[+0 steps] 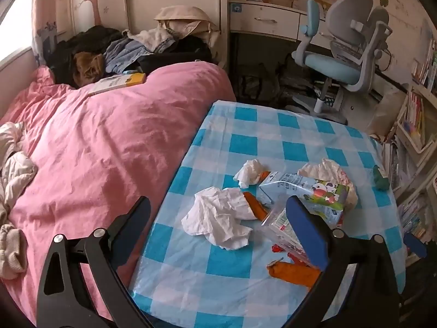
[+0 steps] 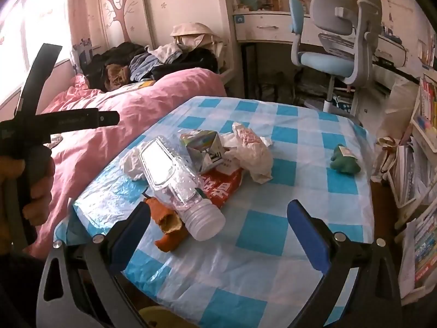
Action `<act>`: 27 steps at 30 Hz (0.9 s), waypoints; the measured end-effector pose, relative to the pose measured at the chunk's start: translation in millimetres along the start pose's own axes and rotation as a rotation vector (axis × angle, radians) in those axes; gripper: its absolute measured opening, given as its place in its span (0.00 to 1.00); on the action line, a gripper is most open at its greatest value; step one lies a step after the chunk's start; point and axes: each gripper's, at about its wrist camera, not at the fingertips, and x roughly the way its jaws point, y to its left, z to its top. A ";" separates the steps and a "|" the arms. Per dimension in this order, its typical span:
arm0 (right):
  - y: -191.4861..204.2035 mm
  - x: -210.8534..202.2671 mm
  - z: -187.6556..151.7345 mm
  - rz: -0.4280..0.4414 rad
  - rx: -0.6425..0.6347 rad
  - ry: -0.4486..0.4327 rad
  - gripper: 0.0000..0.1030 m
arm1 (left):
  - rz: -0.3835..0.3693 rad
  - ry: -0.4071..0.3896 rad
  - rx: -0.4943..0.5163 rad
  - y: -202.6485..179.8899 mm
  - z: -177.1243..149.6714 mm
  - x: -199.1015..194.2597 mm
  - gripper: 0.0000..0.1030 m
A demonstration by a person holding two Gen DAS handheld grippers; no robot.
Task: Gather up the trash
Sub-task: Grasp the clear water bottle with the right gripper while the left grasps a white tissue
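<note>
Trash lies on a table under a blue-checked cloth: crumpled white tissues, a milk carton, orange peel, a clear plastic bottle, a red wrapper and a crumpled plastic bag. My left gripper hangs open above the near left part of the table, the large tissue lying between and beyond its fingers, apart from the pads. My right gripper is open too, over the bottle's neck and the peel, holding nothing.
A bed with a pink duvet and piled clothes runs along the table's left side. A small green toy sits at the table's right. A blue-grey desk chair, a desk and bookshelves stand behind and right. A hand grips the left gripper's handle.
</note>
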 end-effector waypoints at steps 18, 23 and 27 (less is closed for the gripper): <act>37.6 29.4 11.0 0.079 -0.129 -0.011 0.83 | 0.065 0.144 -0.103 44.6 5.9 38.7 0.93; 47.3 50.5 11.2 0.078 -0.173 0.038 0.78 | 0.066 0.171 -0.046 28.8 3.0 53.4 0.93; 49.8 63.0 15.1 0.097 -0.167 0.051 0.78 | 0.066 0.220 -0.013 20.0 -0.2 73.6 0.93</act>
